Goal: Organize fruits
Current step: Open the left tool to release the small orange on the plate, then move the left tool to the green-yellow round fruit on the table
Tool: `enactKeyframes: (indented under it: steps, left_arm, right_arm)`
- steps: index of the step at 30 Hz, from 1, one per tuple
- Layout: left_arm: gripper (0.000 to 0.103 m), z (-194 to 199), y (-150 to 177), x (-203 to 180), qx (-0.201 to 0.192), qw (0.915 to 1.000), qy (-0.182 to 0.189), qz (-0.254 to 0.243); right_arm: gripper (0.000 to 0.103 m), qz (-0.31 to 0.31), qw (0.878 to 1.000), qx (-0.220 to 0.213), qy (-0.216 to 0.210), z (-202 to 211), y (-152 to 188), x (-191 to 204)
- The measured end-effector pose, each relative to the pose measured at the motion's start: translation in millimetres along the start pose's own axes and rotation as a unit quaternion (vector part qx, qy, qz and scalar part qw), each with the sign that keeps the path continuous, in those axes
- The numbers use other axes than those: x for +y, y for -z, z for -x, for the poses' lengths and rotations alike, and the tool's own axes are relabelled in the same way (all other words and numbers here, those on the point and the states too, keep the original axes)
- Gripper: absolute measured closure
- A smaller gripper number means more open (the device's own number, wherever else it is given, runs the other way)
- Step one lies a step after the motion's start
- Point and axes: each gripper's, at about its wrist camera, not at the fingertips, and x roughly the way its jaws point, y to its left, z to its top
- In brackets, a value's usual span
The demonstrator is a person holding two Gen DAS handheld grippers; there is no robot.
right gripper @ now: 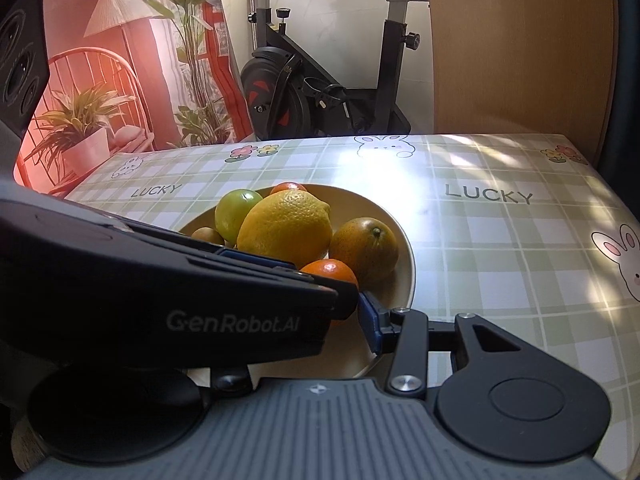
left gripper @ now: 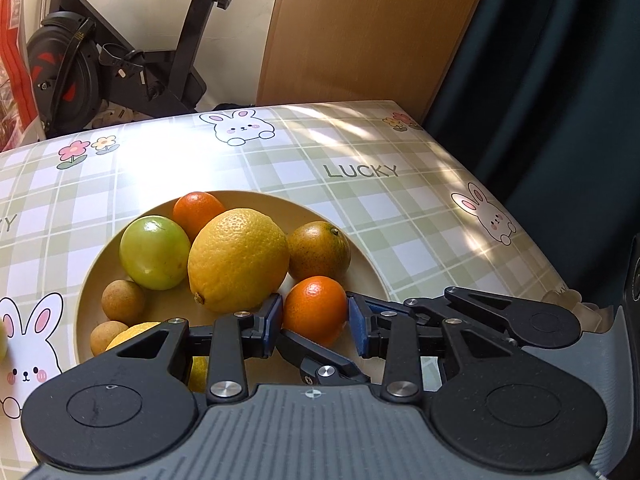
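While fruit crowds plate (left gripper: 372, 276), tablecloth (left gripper: 400, 216) beyond lies bare.

You get bright daylight on the green checked vinyl tablecloth (left gripper: 360, 200), with a white glare patch washing out the pattern near its far edge and dappled shadow streaks on your right. The big yellow lemon (left gripper: 239, 260) is crisp and evenly lit. In the right wrist view, the other gripper's black body (right gripper: 160, 300) sits dark and soft. Fisheye bending curves the table edges.
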Motion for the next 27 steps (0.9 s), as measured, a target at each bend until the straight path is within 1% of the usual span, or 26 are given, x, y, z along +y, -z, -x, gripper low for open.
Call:
enactKeyframes:
  steps: [7, 15, 22, 27]
  left_arm:
    - [0.065, -2, -1, 2, -0.002, 1.0, 0.008, 0.003]
    - [0.065, 1, 1, 5, -0.004, 0.9999, 0.012, 0.009]
    - [0.065, 9, 3, 7, -0.009, 0.9999, 0.003, 0.014]
    - [0.065, 21, 7, 14, -0.016, 0.9994, 0.005, 0.032]
  right_arm:
    - [0.059, 0.009, 1.0, 0.007, 0.001, -9, -1, -3]
    - [0.059, 0.012, 1.0, 0.011, 0.014, -13, -2, 3]
    - [0.055, 0.013, 0.999, 0.012, 0.028, -8, -5, 6]
    - [0.052, 0.011, 0.999, 0.007, 0.032, 1, -6, 8]
